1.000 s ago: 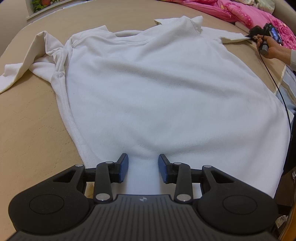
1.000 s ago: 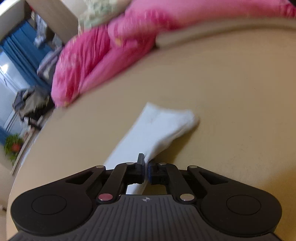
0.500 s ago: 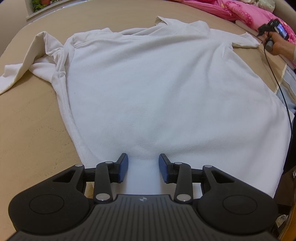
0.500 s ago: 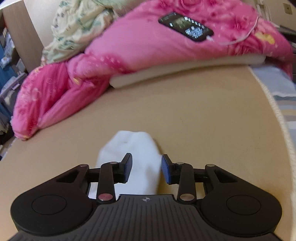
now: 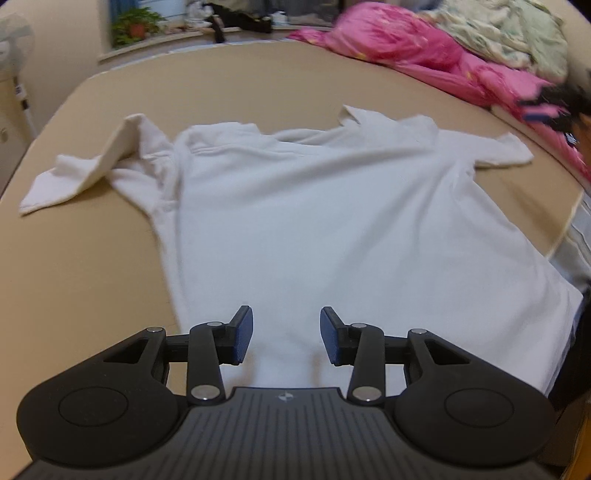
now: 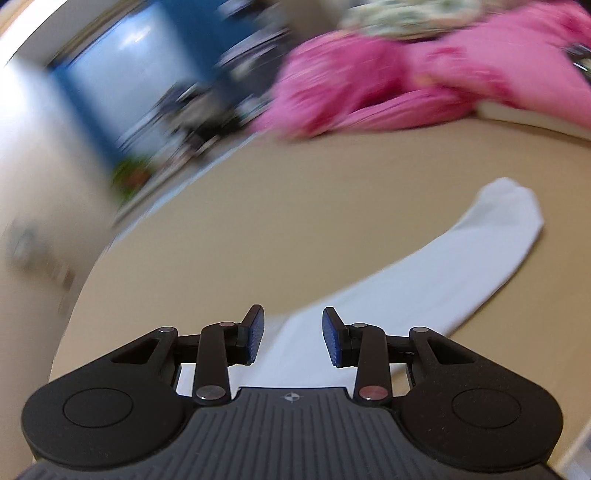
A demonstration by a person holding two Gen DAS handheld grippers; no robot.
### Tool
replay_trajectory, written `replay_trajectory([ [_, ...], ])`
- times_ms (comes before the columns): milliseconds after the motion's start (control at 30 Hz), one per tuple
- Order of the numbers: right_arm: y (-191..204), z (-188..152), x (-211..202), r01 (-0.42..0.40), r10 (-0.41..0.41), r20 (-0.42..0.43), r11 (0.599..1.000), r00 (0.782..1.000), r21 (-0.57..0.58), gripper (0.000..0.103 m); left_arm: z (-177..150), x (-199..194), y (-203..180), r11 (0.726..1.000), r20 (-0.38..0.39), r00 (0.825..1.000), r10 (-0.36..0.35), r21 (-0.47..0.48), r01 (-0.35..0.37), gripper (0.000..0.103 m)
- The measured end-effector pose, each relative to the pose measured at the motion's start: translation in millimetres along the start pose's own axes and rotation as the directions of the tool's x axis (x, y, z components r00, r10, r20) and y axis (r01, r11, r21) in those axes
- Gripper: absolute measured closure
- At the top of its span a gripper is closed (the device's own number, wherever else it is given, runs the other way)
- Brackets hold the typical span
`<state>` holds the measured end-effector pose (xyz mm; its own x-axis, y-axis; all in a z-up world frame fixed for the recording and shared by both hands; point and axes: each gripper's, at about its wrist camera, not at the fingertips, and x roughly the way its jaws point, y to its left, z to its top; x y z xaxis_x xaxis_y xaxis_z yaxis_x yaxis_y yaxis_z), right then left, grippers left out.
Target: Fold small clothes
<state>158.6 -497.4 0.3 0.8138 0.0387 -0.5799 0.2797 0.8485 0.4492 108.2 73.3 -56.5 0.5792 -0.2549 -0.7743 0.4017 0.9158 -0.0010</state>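
A white shirt (image 5: 332,221) is spread flat on the tan bed (image 5: 92,277), collar at the far end and hem toward the camera. One sleeve (image 5: 85,173) is crumpled and folded out to the left side of the left wrist view; the other sleeve (image 5: 506,151) lies flat at the right. A pink quilt (image 5: 424,55) and a pale patterned blanket (image 5: 509,33) are heaped along the far right edge of the bed.

The left gripper (image 5: 286,336) is held over the hem of the shirt. Its jaws are partly parted and are opening; a raised fold of the hem sits between the blue pads (image 5: 243,334), but no pad is seen pressing on it.

The right gripper (image 6: 293,336) is positioned over a white sleeve (image 6: 424,280) that runs diagonally across the tan bed (image 6: 258,240) toward the upper right of the right wrist view. Its jaws are set moderately apart, with cloth seen between them and clear gaps at both pads (image 6: 256,334); nothing is gripped. The background of this view is heavily blurred; a pink quilt (image 6: 369,81) can be made out beyond the bed surface.

At the far right edge of the left wrist view a dark, blurred object is recorded; what it is cannot be told.
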Motion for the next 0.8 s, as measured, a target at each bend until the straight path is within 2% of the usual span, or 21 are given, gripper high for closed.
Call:
replay_trajectory([
  [100, 14, -37, -15, -0.058, 0.053, -0.081, 0.997, 0.995, -0.054, 0.066, -5, -6, 7, 0.998, -0.03, 0.999, 0.04, -0.037, -0.041, 0.059],
  [167, 13, -63, -13, -0.059, 0.049, -0.163, 0.997, 0.985, -0.056, 0.066, -10, -8, 13, 0.996, -0.067, 0.996, 0.054, -0.072, -0.059, 0.059],
  [233, 14, -83, -3, -0.03, 0.015, -0.252, 0.998, 0.968, -0.057, 0.066, -15, -7, 19, 0.992, -0.099, 0.994, 0.053, -0.105, -0.063, 0.059],
  [333, 26, -106, 12, -0.083, 0.031, -0.372, 0.988, 0.928, -0.126, 0.066, -22, -9, 25, 0.989, -0.128, 0.991, 0.038, -0.135, -0.056, 0.059],
  [500, 38, -138, 26, -0.08, -0.049, -0.445, 0.961, 0.894, -0.266, 0.065, -29, -6, 30, 0.987, -0.16, 0.986, 0.039, -0.147, -0.063, 0.059],
  [600, 48, -143, 22, -0.088, -0.068, -0.423, 0.937, 0.904, -0.338, 0.065, -32, -1, 33, 0.985, -0.189, 0.98, 0.063, -0.143, -0.091, 0.059],
  [633, 50, -146, 21, -0.087, -0.074, -0.416, 0.931, 0.906, -0.355, 0.069, -32, 1, 34, 0.985, -0.198, 0.978, 0.066, -0.145, -0.096, 0.059],
  [667, 53, -149, 19, -0.096, -0.073, -0.414, 0.923, 0.908, -0.373, 0.084, -33, 2, 35, 0.984, -0.207, 0.976, 0.069, -0.146, -0.101, 0.059],
  [700, 55, -151, 16, -0.119, -0.059, -0.419, 0.916, 0.906, -0.384, 0.095, -34, 3, 35, 0.984, -0.218, 0.973, 0.072, -0.145, -0.105, 0.062],
  [733, 57, -155, 13, -0.126, -0.053, -0.411, 0.91, 0.91, -0.396, 0.099, -35, 5, 35, 0.984, -0.225, 0.972, 0.072, -0.143, -0.106, 0.065],
  [800, 56, -154, 5, -0.132, -0.043, -0.4, 0.907, 0.915, -0.399, 0.101, -35, 6, 35, 0.987, -0.23, 0.972, 0.051, -0.139, -0.085, 0.091],
])
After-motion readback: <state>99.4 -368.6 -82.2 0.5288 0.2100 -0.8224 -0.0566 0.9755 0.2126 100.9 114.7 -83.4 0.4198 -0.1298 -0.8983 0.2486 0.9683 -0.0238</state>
